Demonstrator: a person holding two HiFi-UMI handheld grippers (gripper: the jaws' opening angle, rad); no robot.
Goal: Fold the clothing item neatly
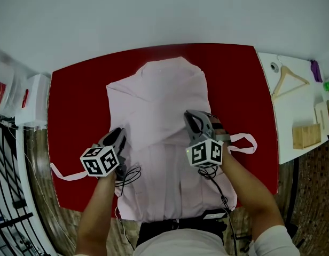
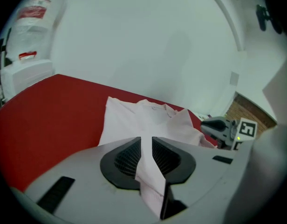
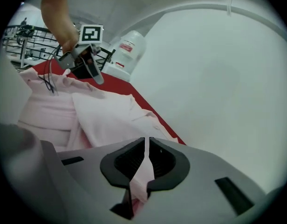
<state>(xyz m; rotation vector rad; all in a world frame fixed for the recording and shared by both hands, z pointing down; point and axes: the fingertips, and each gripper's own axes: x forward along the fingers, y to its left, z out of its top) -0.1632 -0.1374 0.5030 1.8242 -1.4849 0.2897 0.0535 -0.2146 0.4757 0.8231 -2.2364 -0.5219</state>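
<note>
**A:** So, where's the pink garment [image 1: 159,97]?

**B:** Flat on the red surface [image 1: 73,95], collar away from me, long axis running straight out. Left tongs [image 1: 116,136] are at its left edge, mid-length. Right tongs [image 1: 194,120] are further in.

**A:** Grip?

**B:** Head view hides it. In the gripper views, right pinches a fold. Left stands slightly parted with cloth between, and I read it as unclamped.

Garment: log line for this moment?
garment: on red table | left gripper: jaws apart around garment | right gripper: shut on garment
</note>
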